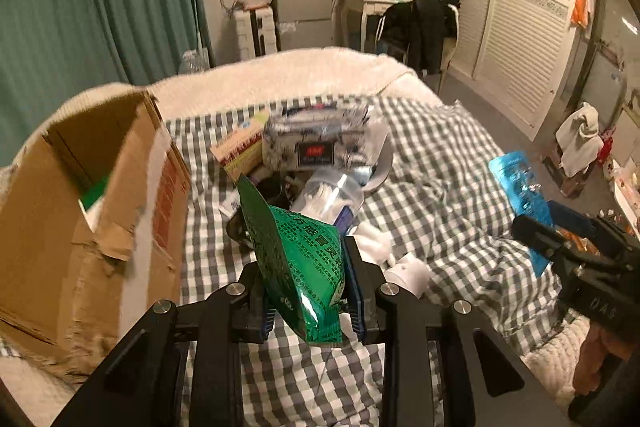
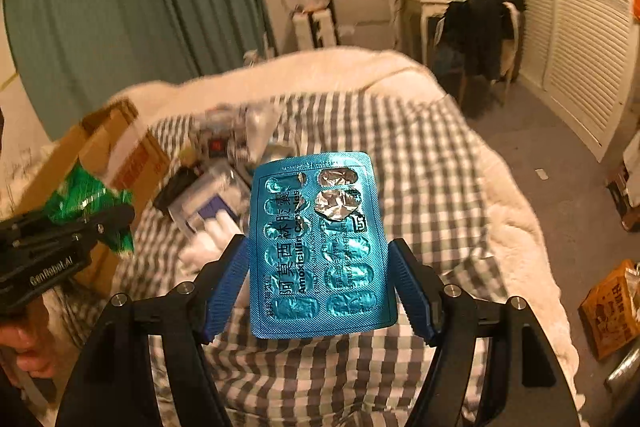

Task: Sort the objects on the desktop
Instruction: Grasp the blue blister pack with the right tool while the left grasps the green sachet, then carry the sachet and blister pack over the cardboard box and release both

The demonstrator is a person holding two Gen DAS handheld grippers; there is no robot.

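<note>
My left gripper (image 1: pixel 306 279) is shut on a green foil sachet (image 1: pixel 298 263) and holds it above the checked sheet, just right of the open cardboard box (image 1: pixel 80 227). My right gripper (image 2: pixel 320 275) is shut on a blue Amoxicillin blister pack (image 2: pixel 320 247), held upright above the bed. The blister pack also shows at the right in the left wrist view (image 1: pixel 520 195), and the sachet at the left in the right wrist view (image 2: pixel 92 203). A heap of items lies ahead: a tissue pack (image 1: pixel 320 143), a medicine carton (image 1: pixel 240 151) and a clear cotton-swab tub (image 1: pixel 328 195).
The bed has a checked sheet (image 1: pixel 420 163) over a white blanket (image 1: pixel 280 75). A chair with dark clothes (image 1: pixel 420 23) stands beyond the bed. A brown bag (image 2: pixel 612 307) lies on the floor at the right. Louvred wardrobe doors (image 1: pixel 520 27) line the right wall.
</note>
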